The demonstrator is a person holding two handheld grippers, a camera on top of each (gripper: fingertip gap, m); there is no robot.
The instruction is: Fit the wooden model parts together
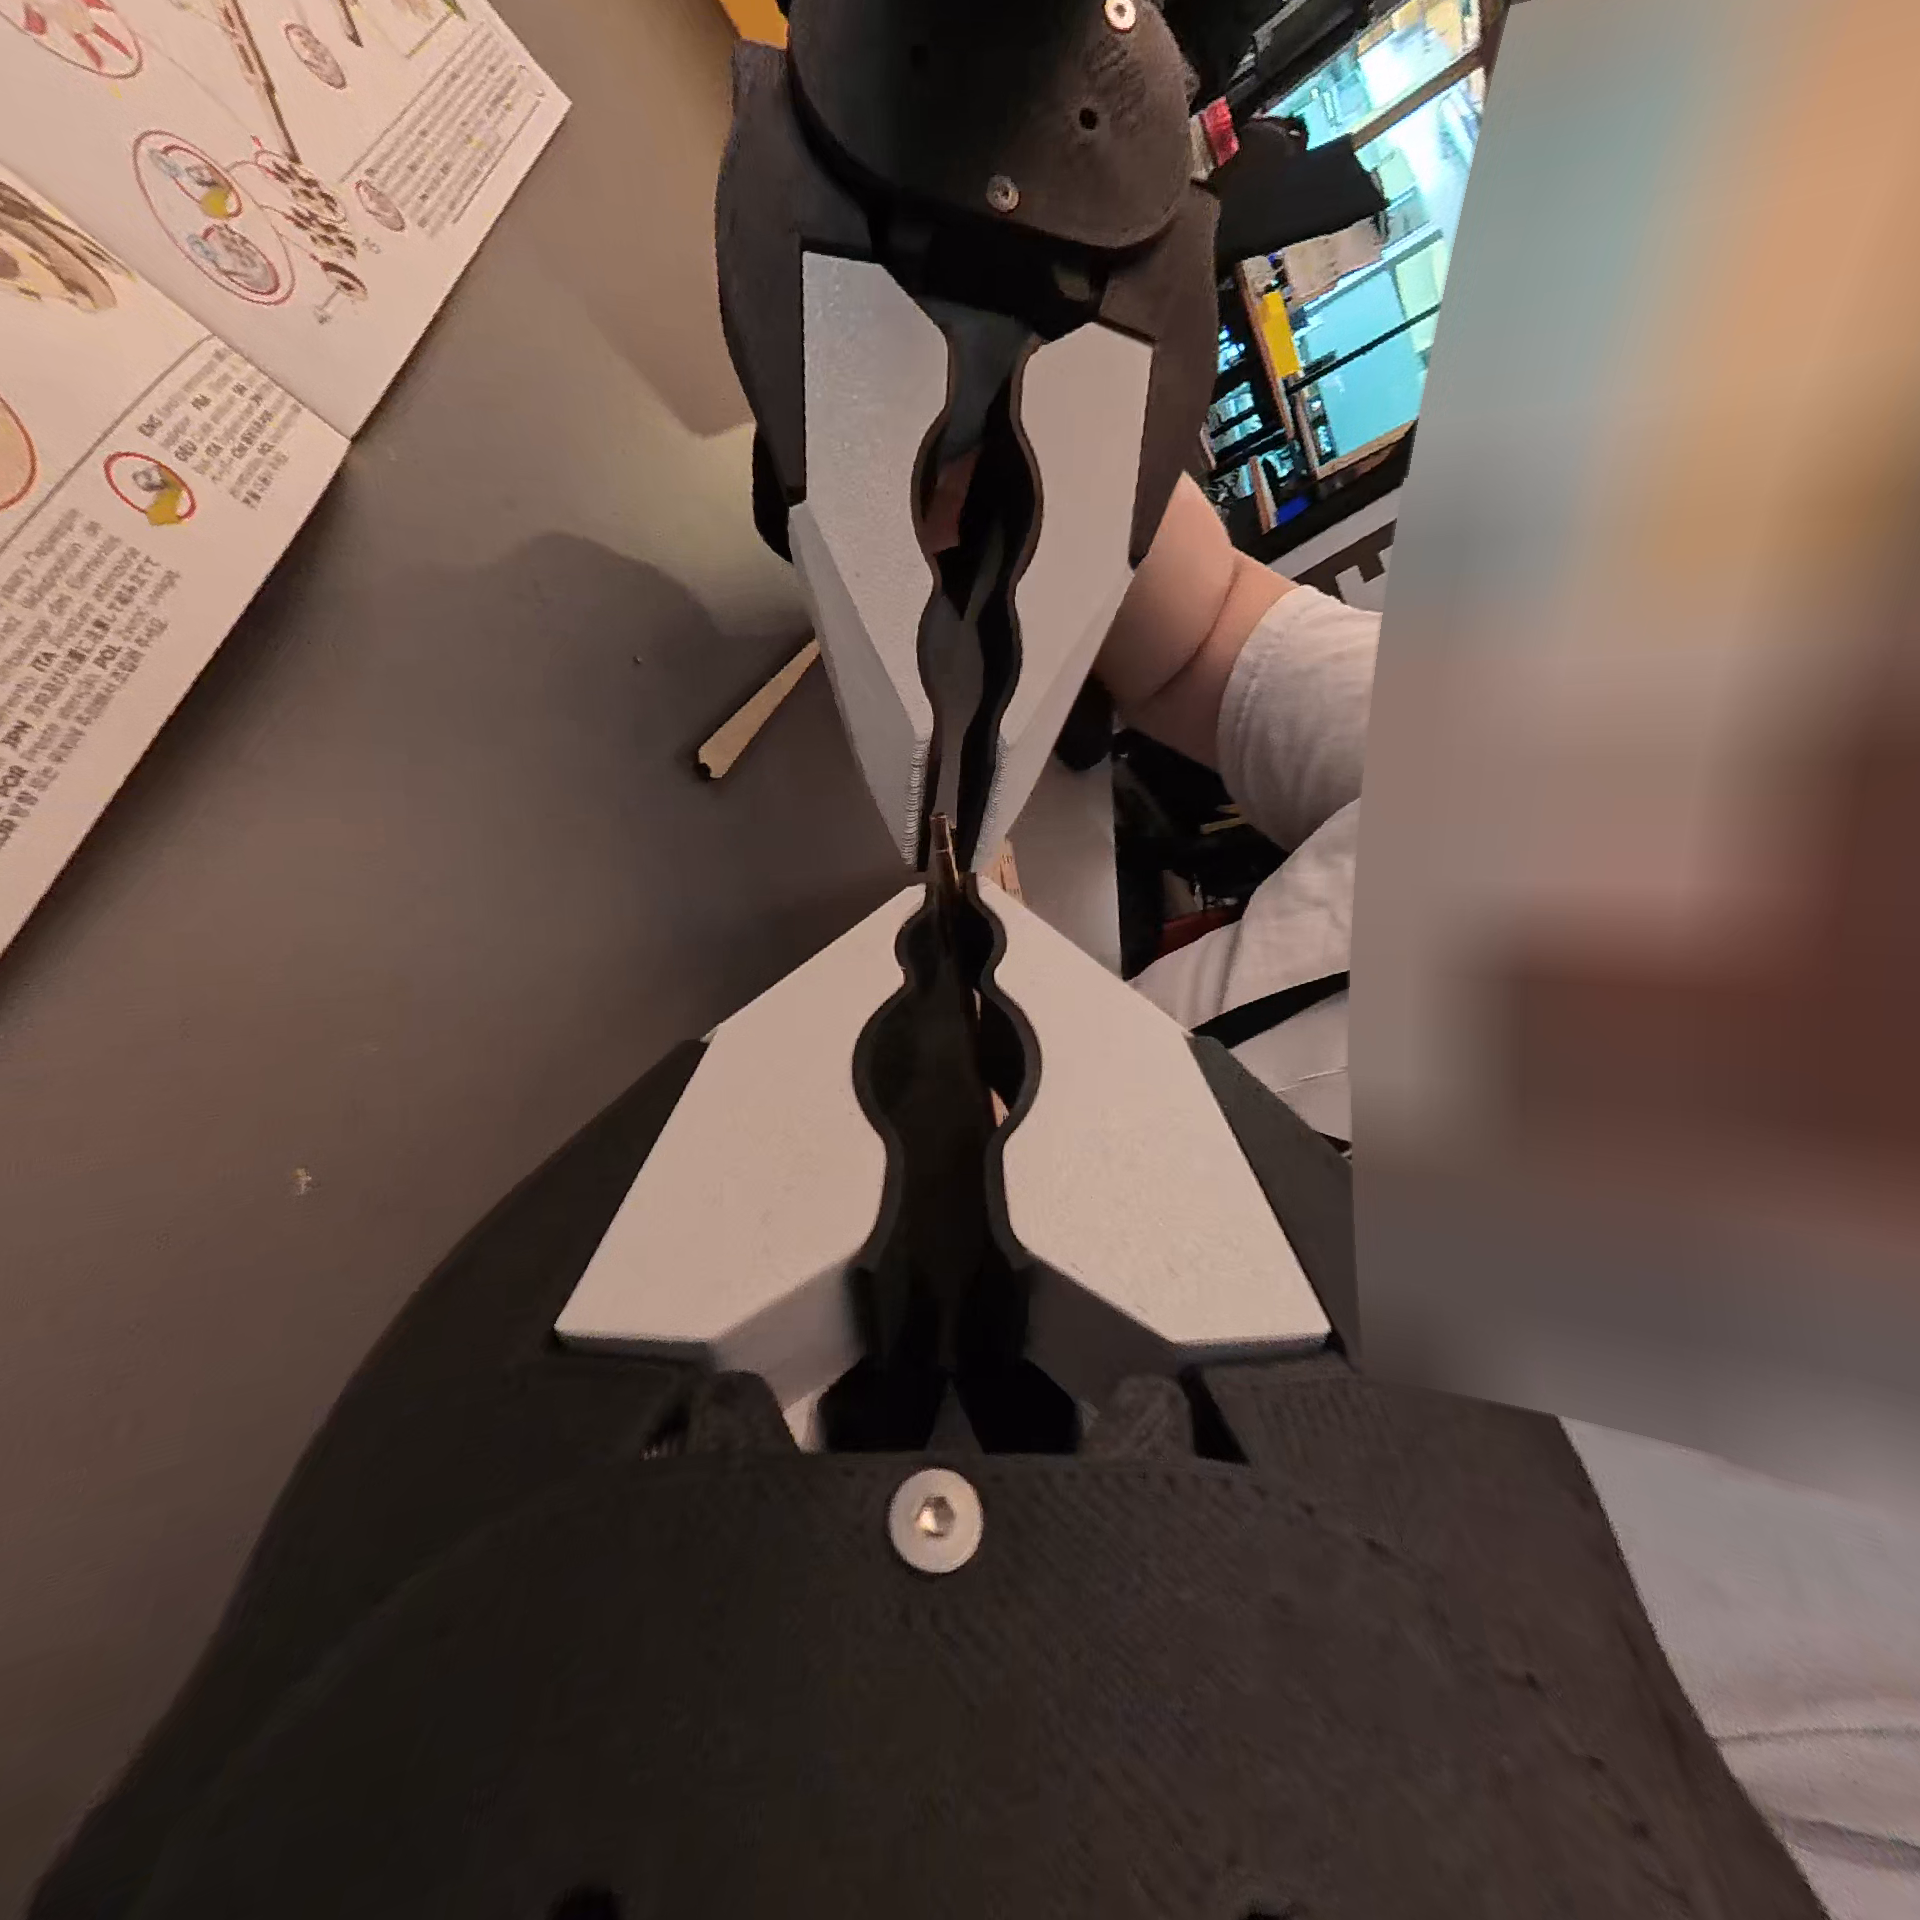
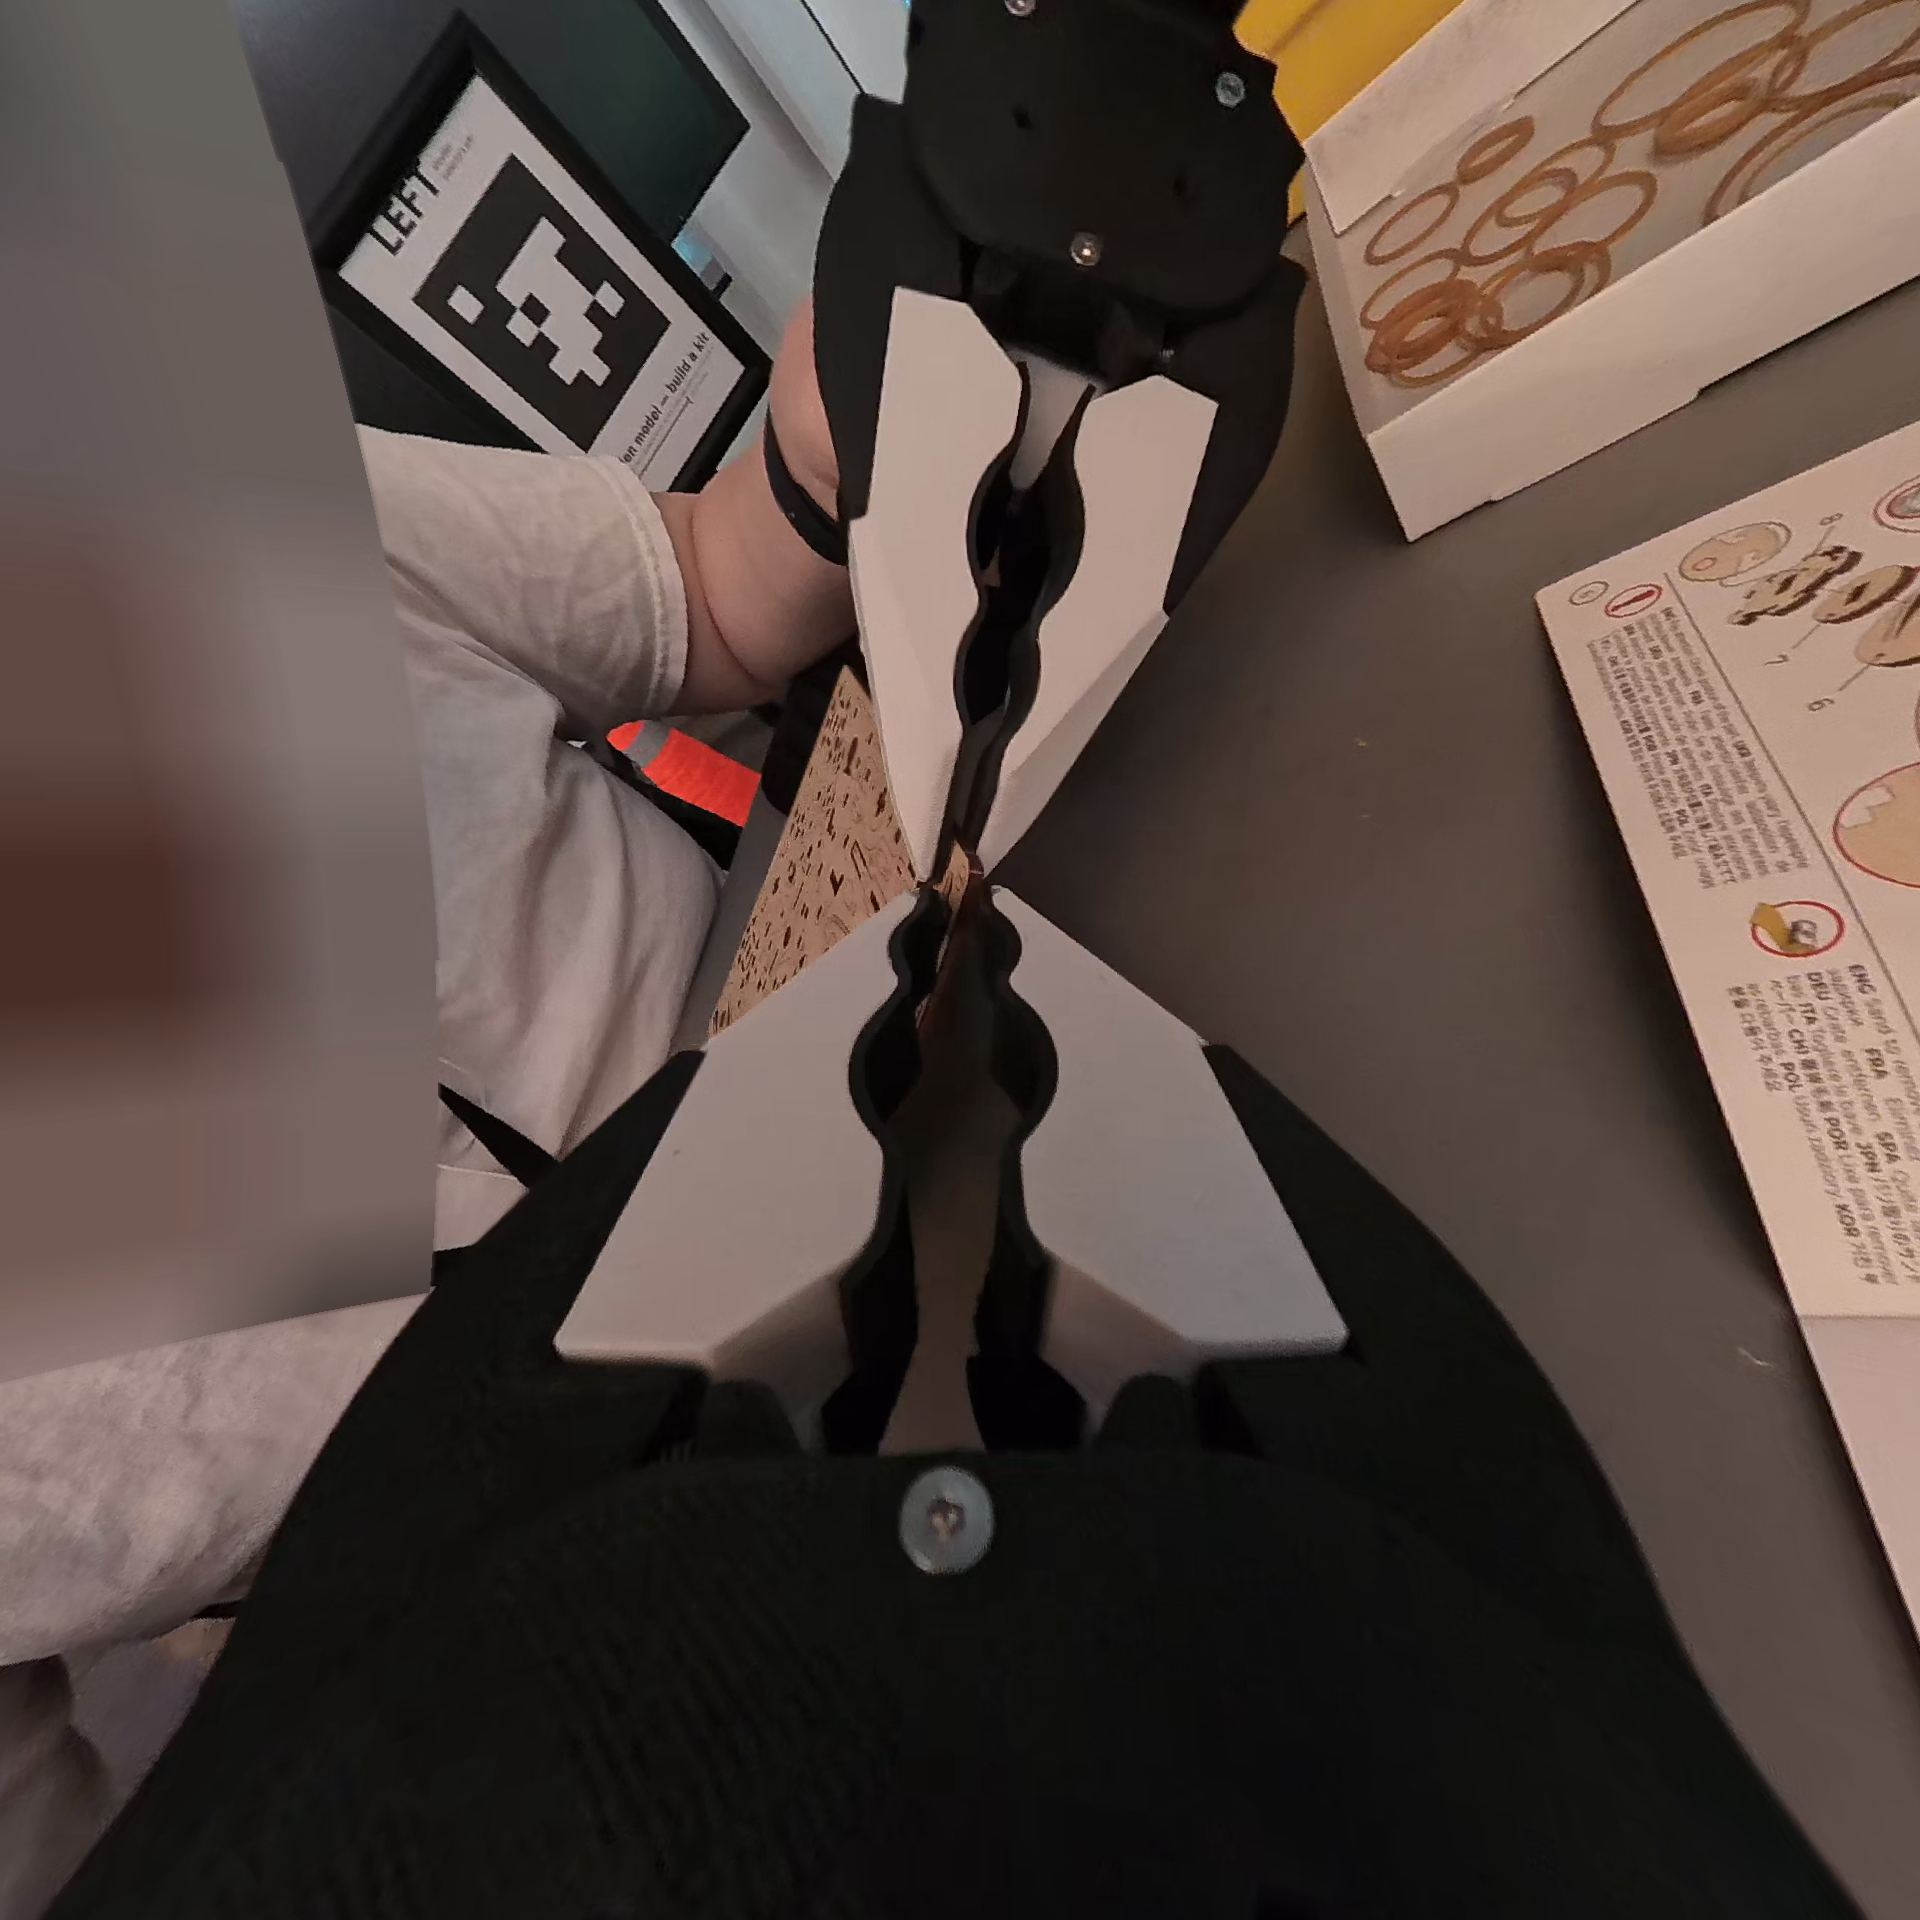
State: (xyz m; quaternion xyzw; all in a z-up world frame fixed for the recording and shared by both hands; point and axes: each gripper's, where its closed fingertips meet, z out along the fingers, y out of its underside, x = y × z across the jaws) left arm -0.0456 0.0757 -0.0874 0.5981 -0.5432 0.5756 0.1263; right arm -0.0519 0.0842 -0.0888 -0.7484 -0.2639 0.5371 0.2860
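Note:
My left gripper [image 1: 940, 888] is shut on a thin wooden part [image 1: 941, 847], seen edge-on and sticking a little past its tips. My right gripper [image 2: 956, 899] is shut on a thin flat wooden part [image 2: 951, 1195] that runs back between its fingers. The two grippers meet tip to tip above the grey table [image 1: 416, 935]. The right gripper [image 1: 951, 831] reaches down from the top of the left wrist view. The left gripper [image 2: 961, 831] does the same in the right wrist view. The two parts touch or nearly touch at the tips; the joint is hidden.
Printed instruction sheets [image 1: 208, 312] [image 2: 1714, 883] lie on the table. A loose wooden stick [image 1: 758, 717] lies near the grippers. A white box of wooden rings [image 2: 1558, 208] stands at the back. A laser-cut wooden sheet [image 2: 831, 862] sits at the table edge by the person's arm [image 2: 748, 582]. The grippers are tip to tip, or close to it.

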